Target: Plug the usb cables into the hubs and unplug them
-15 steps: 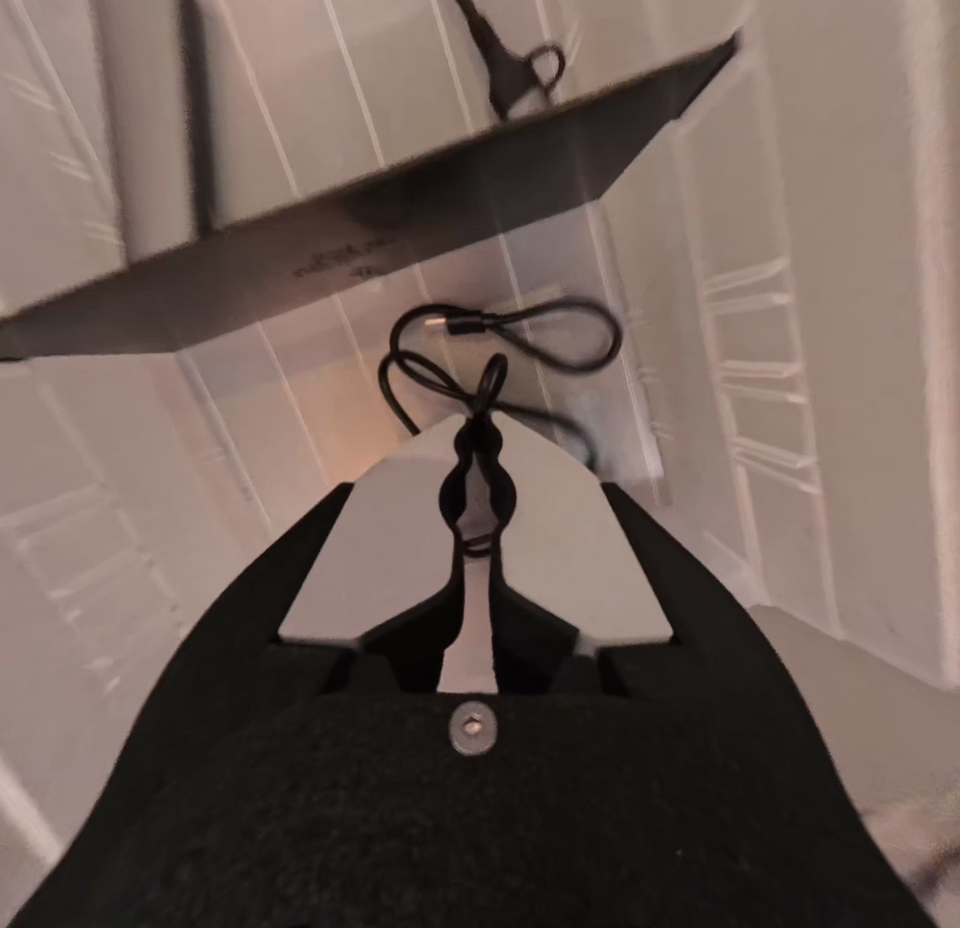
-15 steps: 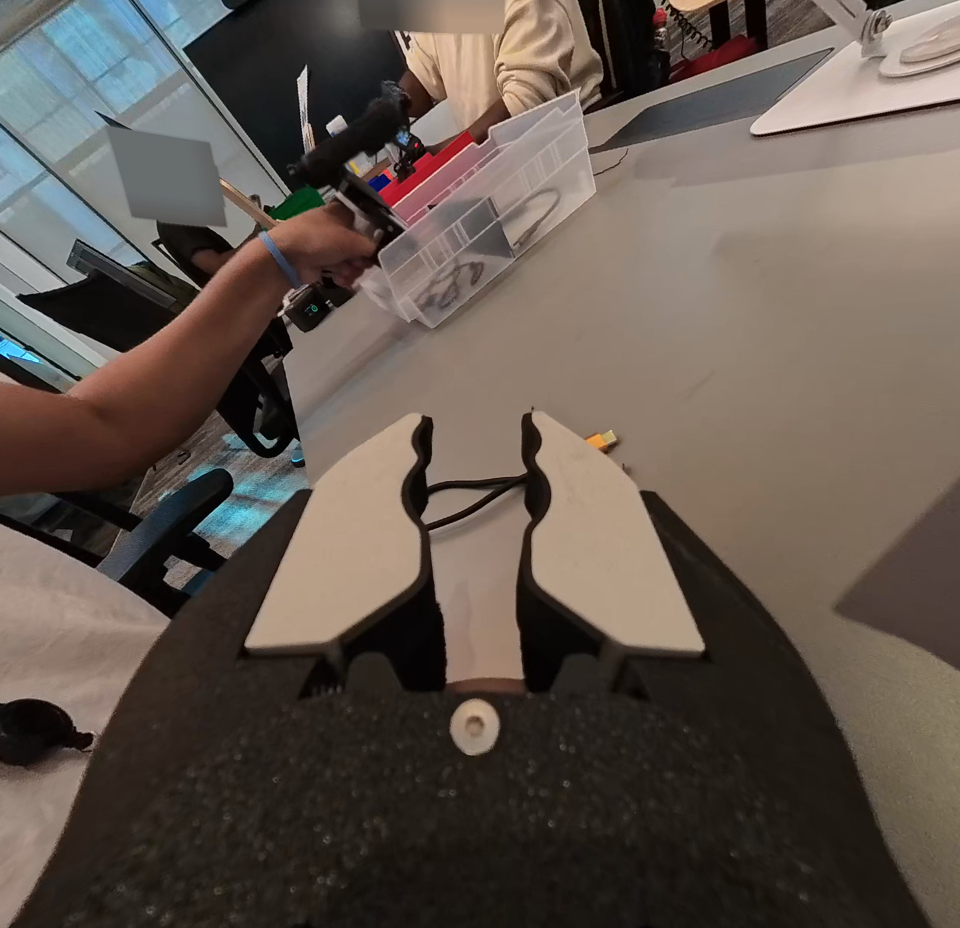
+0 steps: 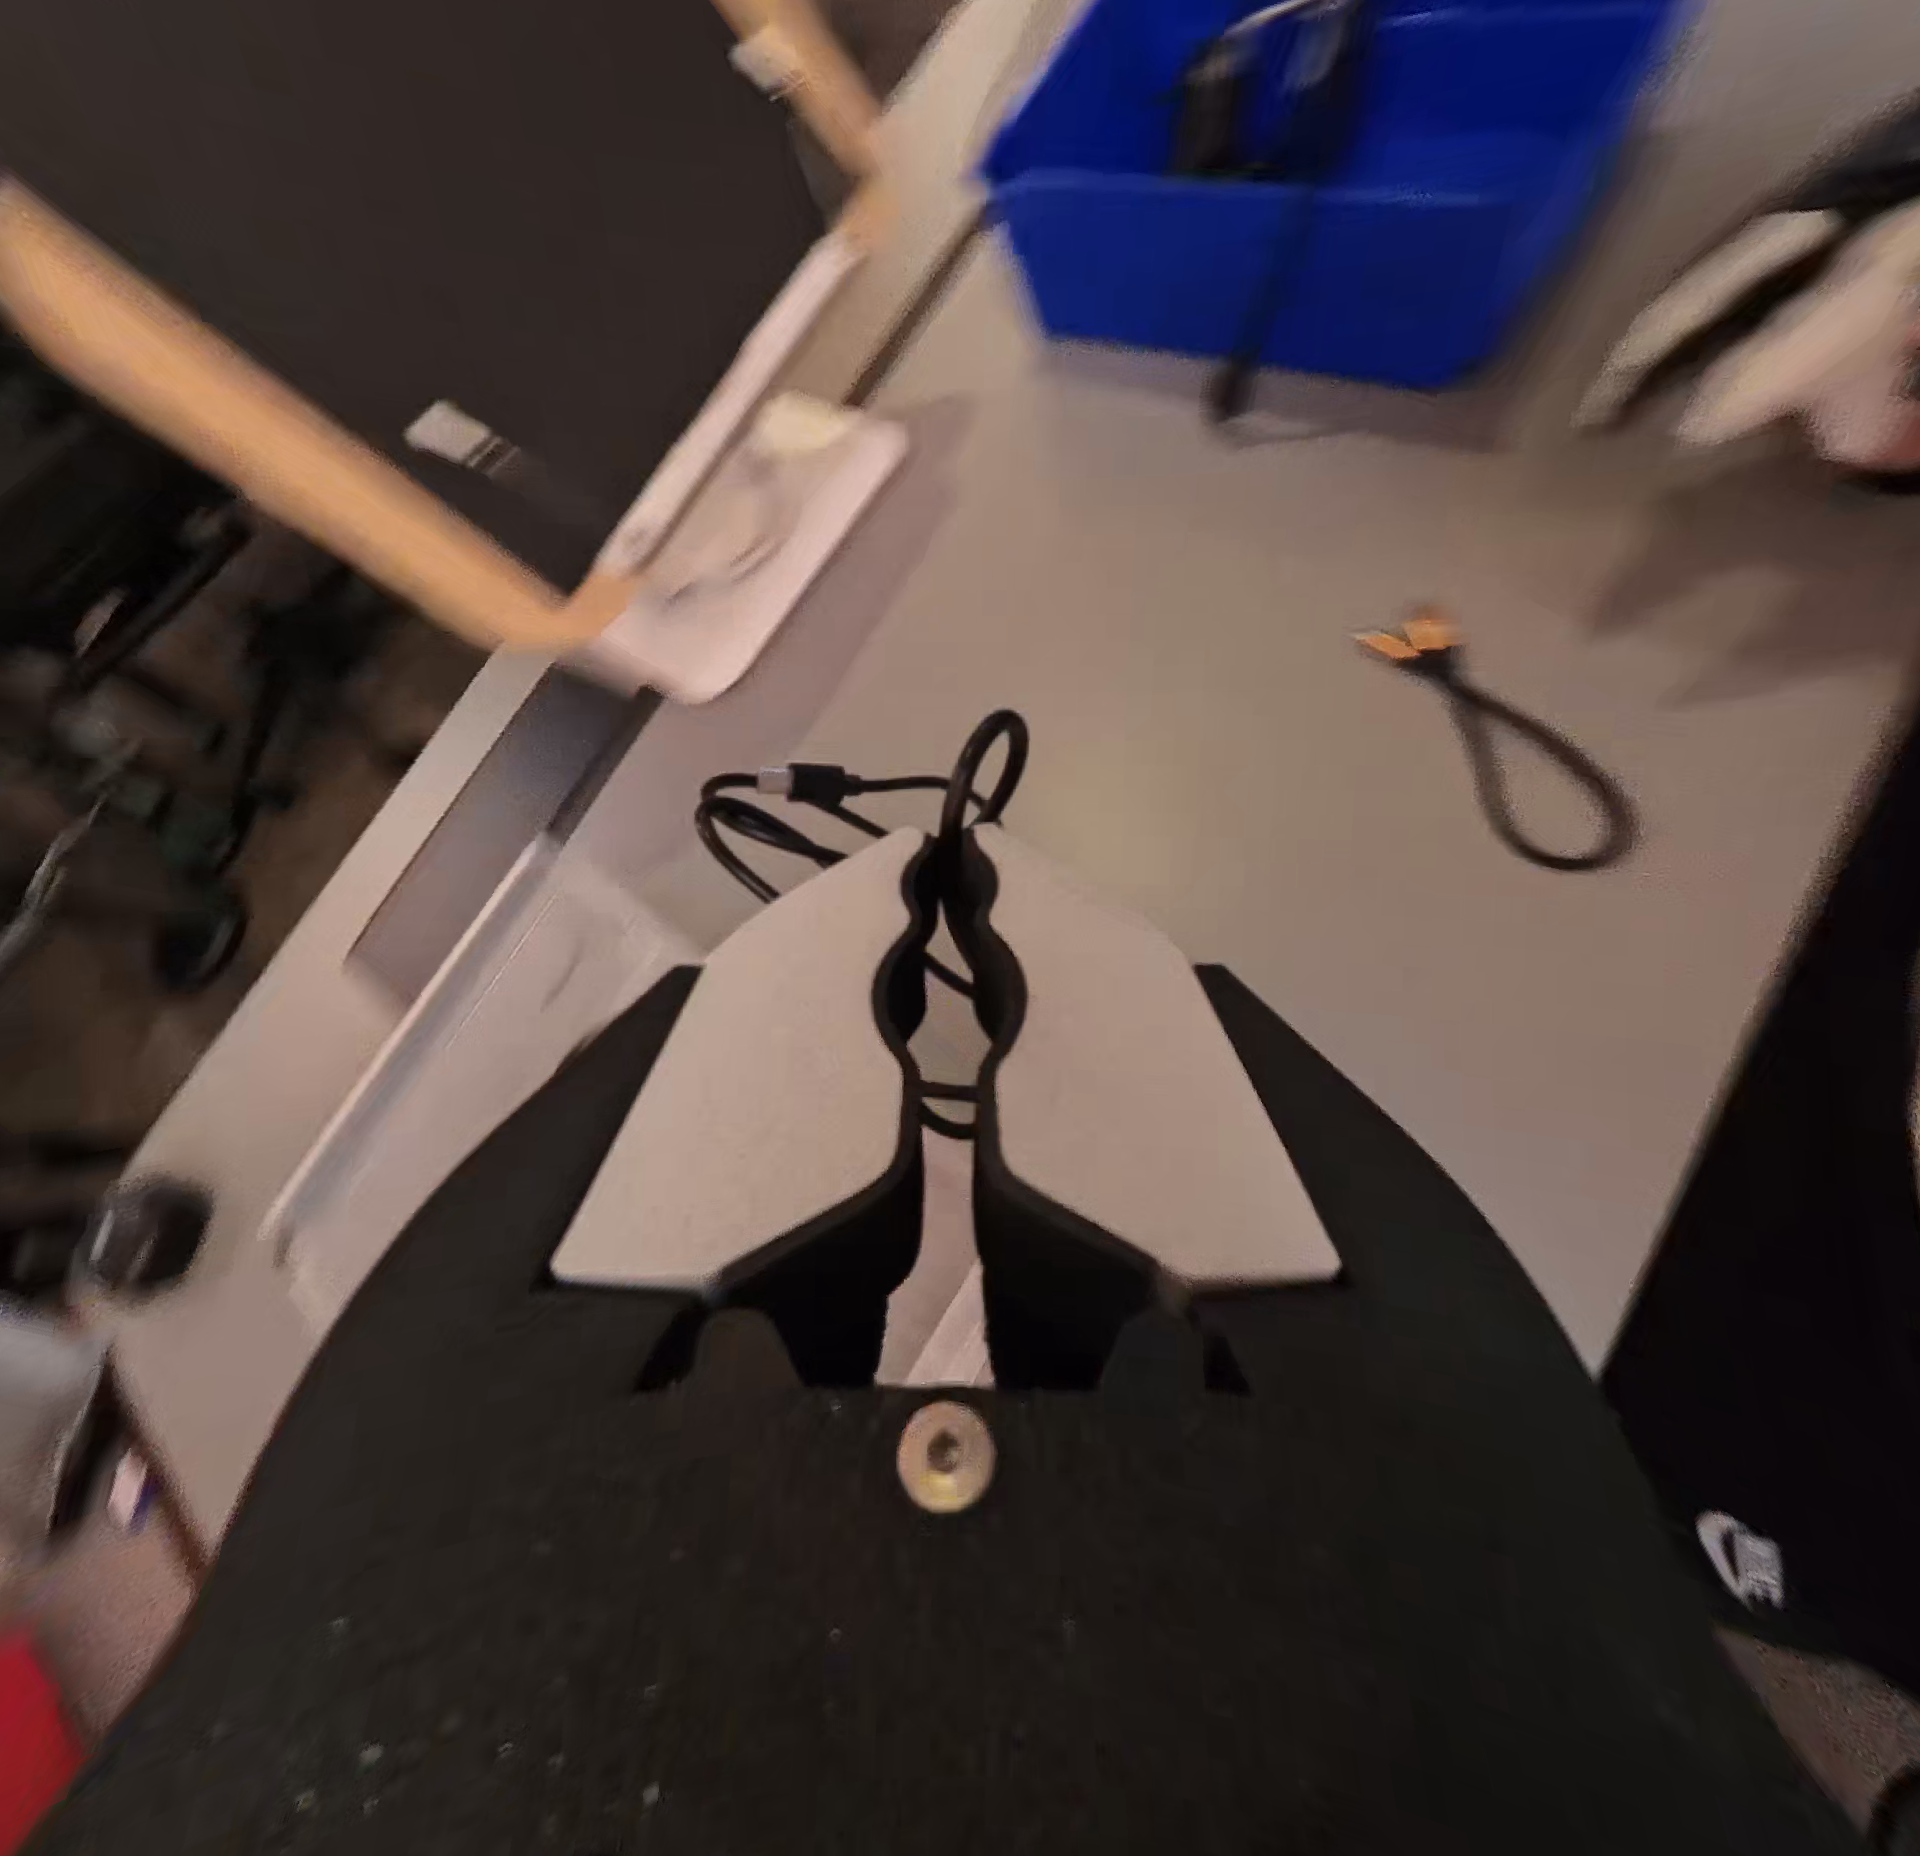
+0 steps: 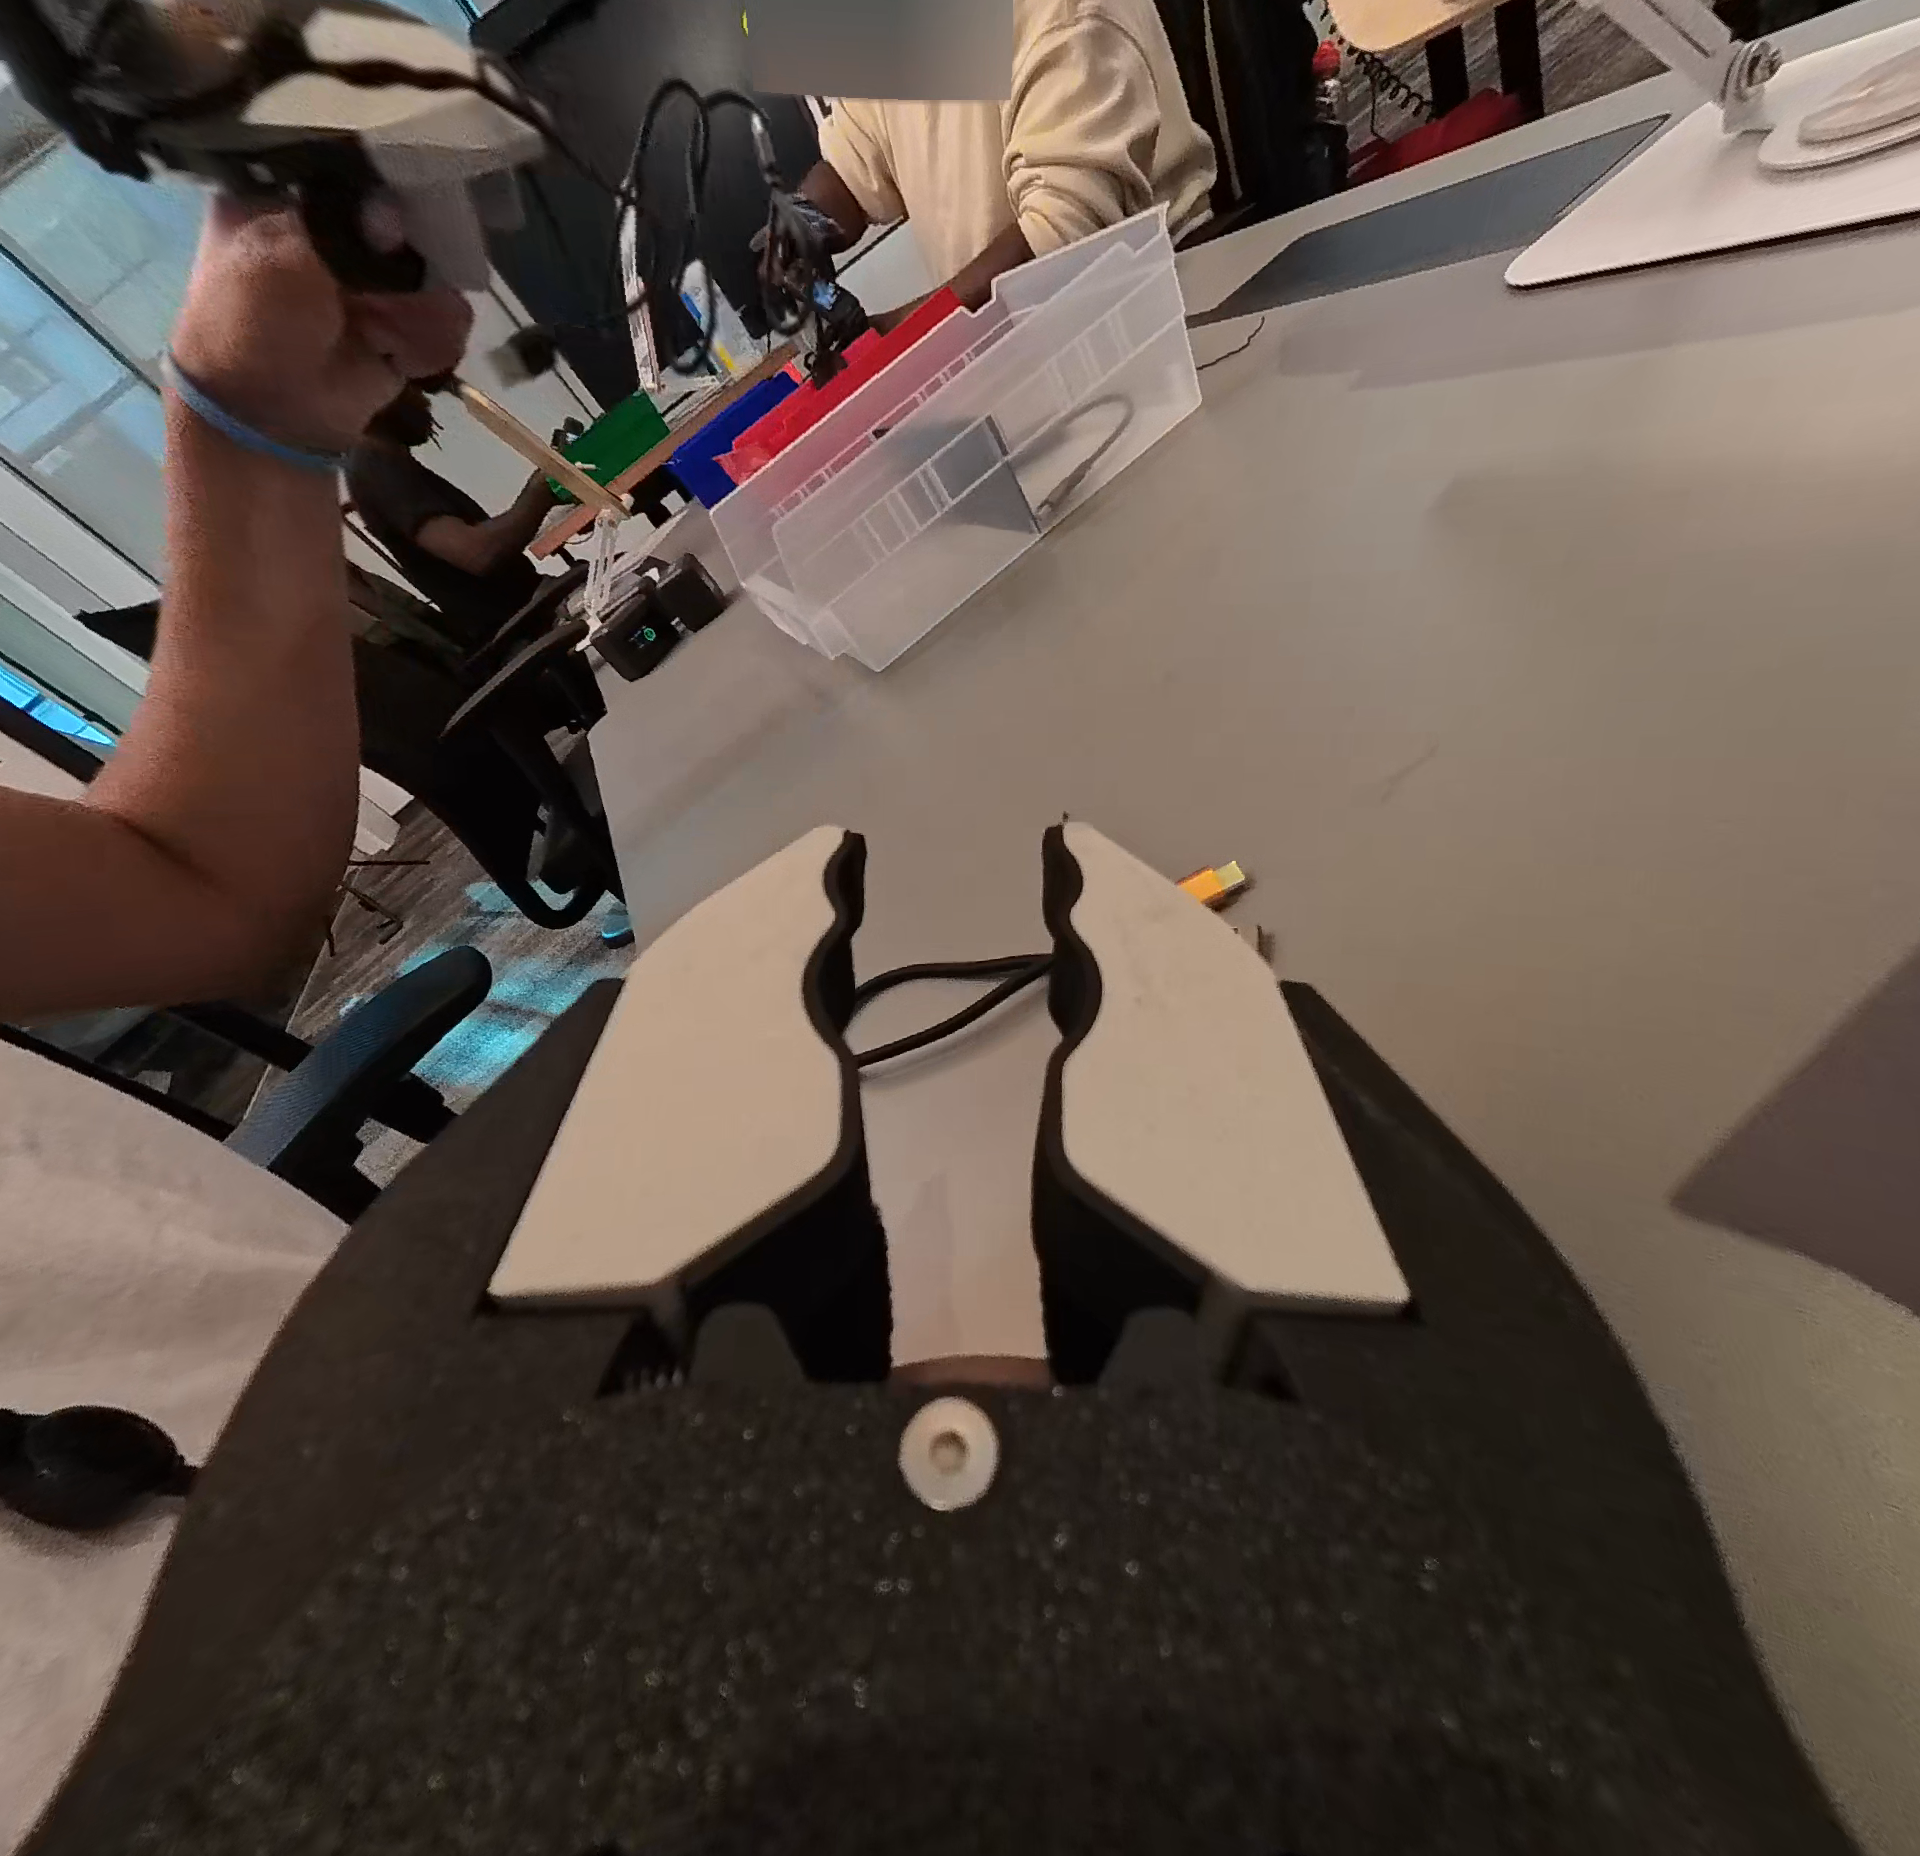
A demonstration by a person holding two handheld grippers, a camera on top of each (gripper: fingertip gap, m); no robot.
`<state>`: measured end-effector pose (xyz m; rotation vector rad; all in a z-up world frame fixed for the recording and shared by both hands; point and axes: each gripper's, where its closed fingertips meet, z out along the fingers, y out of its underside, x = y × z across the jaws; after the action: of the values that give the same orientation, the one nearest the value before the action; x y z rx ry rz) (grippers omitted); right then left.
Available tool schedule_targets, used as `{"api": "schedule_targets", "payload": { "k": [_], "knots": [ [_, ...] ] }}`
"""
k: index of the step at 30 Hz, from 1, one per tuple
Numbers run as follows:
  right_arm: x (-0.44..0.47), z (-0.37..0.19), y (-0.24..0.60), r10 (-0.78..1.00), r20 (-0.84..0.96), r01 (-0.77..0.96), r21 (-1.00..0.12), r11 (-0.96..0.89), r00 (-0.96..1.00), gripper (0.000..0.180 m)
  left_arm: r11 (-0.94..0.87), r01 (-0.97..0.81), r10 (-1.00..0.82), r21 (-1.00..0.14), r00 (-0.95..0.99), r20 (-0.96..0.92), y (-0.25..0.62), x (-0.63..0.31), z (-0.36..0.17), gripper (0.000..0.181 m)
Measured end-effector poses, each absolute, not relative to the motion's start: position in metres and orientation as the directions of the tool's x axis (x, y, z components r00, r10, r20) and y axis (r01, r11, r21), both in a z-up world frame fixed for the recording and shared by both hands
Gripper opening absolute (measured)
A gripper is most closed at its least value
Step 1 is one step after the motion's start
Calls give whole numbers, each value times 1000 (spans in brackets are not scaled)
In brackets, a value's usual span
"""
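Left hand-held gripper (image 3: 951, 850): raised above the grey worktop (image 3: 1195, 601), fingers pinched together on a coiled black cable (image 3: 831, 798), metal plug end dangling free to the left. Right hand-held gripper (image 4: 951, 856): low over the worktop, fingers spread apart, gripping nothing. Second black cable (image 4: 945, 1006): looped flat on the worktop between the spread fingers, orange plugs (image 4: 1216, 884) just beyond the right fingertip. Clear bin (image 4: 966, 456): farther back, holding another cable. Blue bin (image 3: 1320, 154): blurred, at the far edge.
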<state>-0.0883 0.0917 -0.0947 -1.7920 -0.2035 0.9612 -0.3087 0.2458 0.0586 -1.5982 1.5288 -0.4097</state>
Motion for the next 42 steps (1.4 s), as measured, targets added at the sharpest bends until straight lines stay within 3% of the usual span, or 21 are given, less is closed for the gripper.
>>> {"api": "schedule_targets", "payload": {
  "k": [4,7,10,16,20,25,31,33,37,42],
  "knots": [
    [-88,-96,91,545,-500,-279,-854,-439,673,33,318,-629,-941,-709,-120,-316,174,-258,21,2],
    [-85,-94,91,542,-503,-287,-853,-435,674,33,390,-752,-910,-532,-227,-347,171,-244,-45,2],
    [-84,-93,90,543,-513,-300,-849,-434,665,33,379,-822,-922,-424,-296,-249,165,-237,-102,2],
    [-86,-92,88,548,-506,-293,-853,-433,666,32,355,-812,-932,-464,-344,-110,136,-216,-151,3],
    [-88,-94,88,549,-510,-289,-850,-440,662,33,228,-813,-971,-535,-227,-69,142,-210,-149,31],
    [-89,-94,89,550,-511,-289,-849,-442,661,33,96,-770,-995,-630,-59,-80,172,-232,-114,32],
    [-91,-97,89,550,-496,-269,-855,-443,671,33,-193,-588,-913,-786,401,-76,277,-307,-35,42],
    [-93,-98,89,555,-499,-266,-853,-449,665,33,-263,-596,-866,-758,493,-87,317,-338,-30,53],
    [-100,-100,90,566,-500,-251,-851,-461,655,33,-331,-689,-799,-645,568,-197,403,-381,-42,55],
    [-104,-102,91,571,-486,-228,-856,-464,661,33,-504,-804,-784,-314,579,-224,491,-410,-109,54]
  ]
}}
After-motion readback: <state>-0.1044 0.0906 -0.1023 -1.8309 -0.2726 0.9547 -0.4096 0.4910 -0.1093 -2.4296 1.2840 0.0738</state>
